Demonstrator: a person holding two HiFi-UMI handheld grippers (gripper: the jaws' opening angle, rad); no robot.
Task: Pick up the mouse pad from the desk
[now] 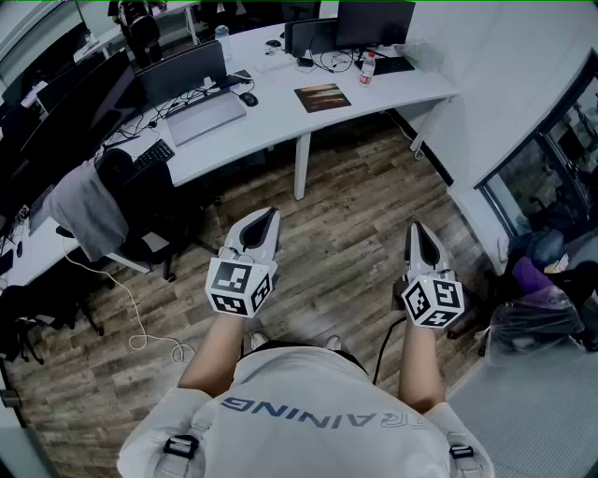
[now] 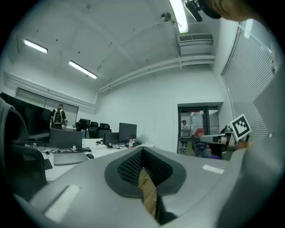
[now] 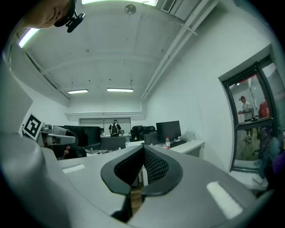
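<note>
The mouse pad (image 1: 322, 97), a brown rectangle, lies flat on the white desk (image 1: 280, 126), right of the middle. Both grippers are held level over the wood floor, well short of the desk and apart from the pad. My left gripper (image 1: 268, 217) points toward the desk leg, its jaws together with nothing between them. My right gripper (image 1: 418, 230) is likewise shut and empty. In the left gripper view, the left gripper (image 2: 142, 150) faces the desk (image 2: 95, 151) at a distance. In the right gripper view, the right gripper (image 3: 143, 149) faces it too. Neither gripper view shows the pad.
On the desk sit a laptop (image 1: 206, 114), a mouse (image 1: 248, 98), a bottle (image 1: 367, 67) and monitors (image 1: 374, 21). A chair with a grey jacket (image 1: 89, 210) stands at left, with a white cable (image 1: 140, 327) on the floor. Bags (image 1: 542, 289) lie at right by the glass.
</note>
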